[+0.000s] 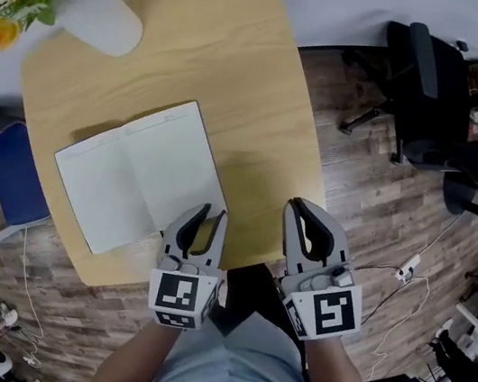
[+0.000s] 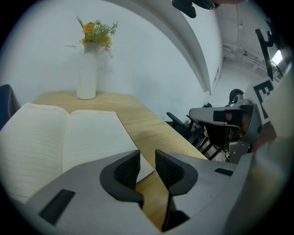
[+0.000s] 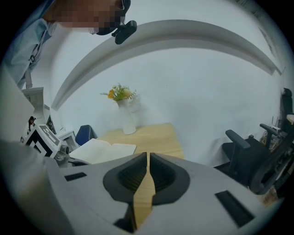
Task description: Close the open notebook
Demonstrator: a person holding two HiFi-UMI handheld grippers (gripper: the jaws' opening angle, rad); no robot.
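Observation:
The open notebook [image 1: 141, 173] lies flat on the round wooden table [image 1: 244, 58], blank lined pages up, spine running away from me. My left gripper [image 1: 209, 213] hovers at the notebook's near right corner; in the left gripper view the left gripper [image 2: 147, 158] has its jaws a little apart, with that corner of the notebook [image 2: 69, 137] just beyond them and nothing pressed between the pads. My right gripper [image 1: 297, 205] is over the table's near right edge, off the notebook, and in the right gripper view the right gripper [image 3: 147, 157] has its jaws together and empty.
A white vase of yellow flowers [image 1: 100, 19] stands at the table's far left. A black office chair [image 1: 422, 90] is on the wood floor to the right, a blue chair [image 1: 1, 166] to the left, and a white cable with a plug block [image 1: 409, 266] lies near my right side.

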